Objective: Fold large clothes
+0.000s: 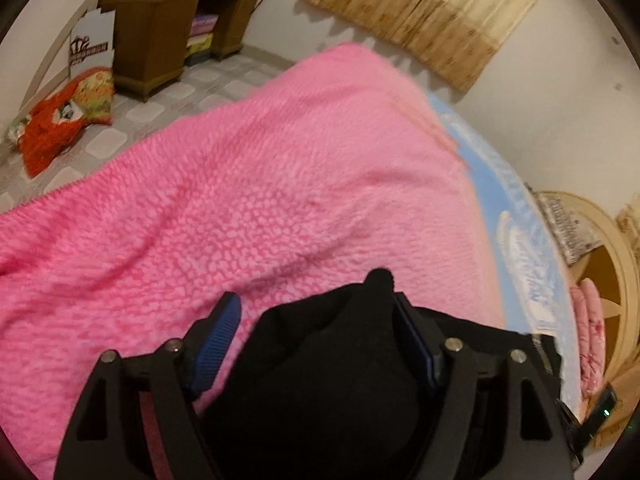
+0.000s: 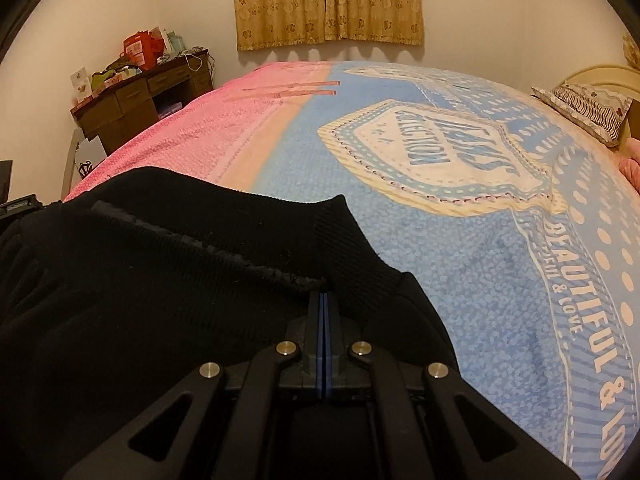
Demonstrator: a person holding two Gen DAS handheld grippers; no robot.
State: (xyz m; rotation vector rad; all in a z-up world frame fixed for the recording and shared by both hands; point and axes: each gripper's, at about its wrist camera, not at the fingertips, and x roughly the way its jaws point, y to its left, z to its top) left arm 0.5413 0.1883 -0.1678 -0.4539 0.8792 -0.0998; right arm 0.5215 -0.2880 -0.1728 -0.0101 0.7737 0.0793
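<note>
A black knit garment (image 2: 160, 264) lies on the bed, over a pink blanket (image 1: 248, 184) and a blue printed blanket (image 2: 460, 240). My left gripper (image 1: 316, 316) is open, its blue pads wide apart; a bunched fold of the black garment (image 1: 320, 360) sits between them against the right pad, apart from the left pad. My right gripper (image 2: 323, 300) is shut, its pads pressed together on the garment's ribbed edge near a seam. The rest of the garment spreads to the left in the right wrist view.
A brown wooden desk (image 1: 172, 28) stands by the wall with a red bag (image 1: 60, 120) on the tiled floor beside it. A curtain (image 2: 328, 0) hangs behind the bed. A patterned pillow (image 2: 584, 108) and cream headboard (image 1: 616, 264) lie at the bed's right end.
</note>
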